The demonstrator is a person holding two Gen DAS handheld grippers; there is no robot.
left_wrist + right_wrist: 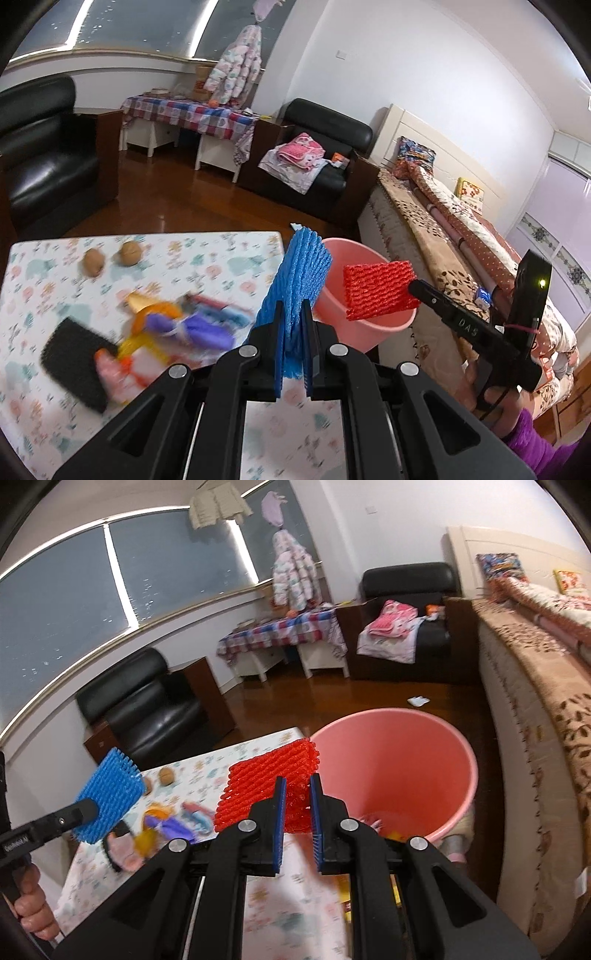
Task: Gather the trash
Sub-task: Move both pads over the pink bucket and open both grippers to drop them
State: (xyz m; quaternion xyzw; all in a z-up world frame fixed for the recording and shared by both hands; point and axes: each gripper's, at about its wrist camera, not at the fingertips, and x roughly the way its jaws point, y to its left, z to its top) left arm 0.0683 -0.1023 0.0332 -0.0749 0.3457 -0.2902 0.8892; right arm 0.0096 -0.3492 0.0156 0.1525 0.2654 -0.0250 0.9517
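Observation:
My left gripper (293,314) is shut on a blue foam net sleeve (301,273), which it holds upright above the table's right edge, just left of the pink bucket (373,328). My right gripper (297,786) is shut on a red foam net sleeve (269,786), and in the left wrist view the red sleeve (376,290) hangs over the bucket's mouth. The right wrist view looks down into the pink bucket (399,760), with small scraps at its bottom. From that side the blue sleeve (107,794) shows at the left, held by the other gripper.
The table has a floral cloth (184,258); on it lie two walnuts (110,256), a black sponge (74,354) and blurred colourful toys (177,325). A bed (461,258) runs along the right beside the bucket. Black armchairs (314,158) and wooden floor lie beyond.

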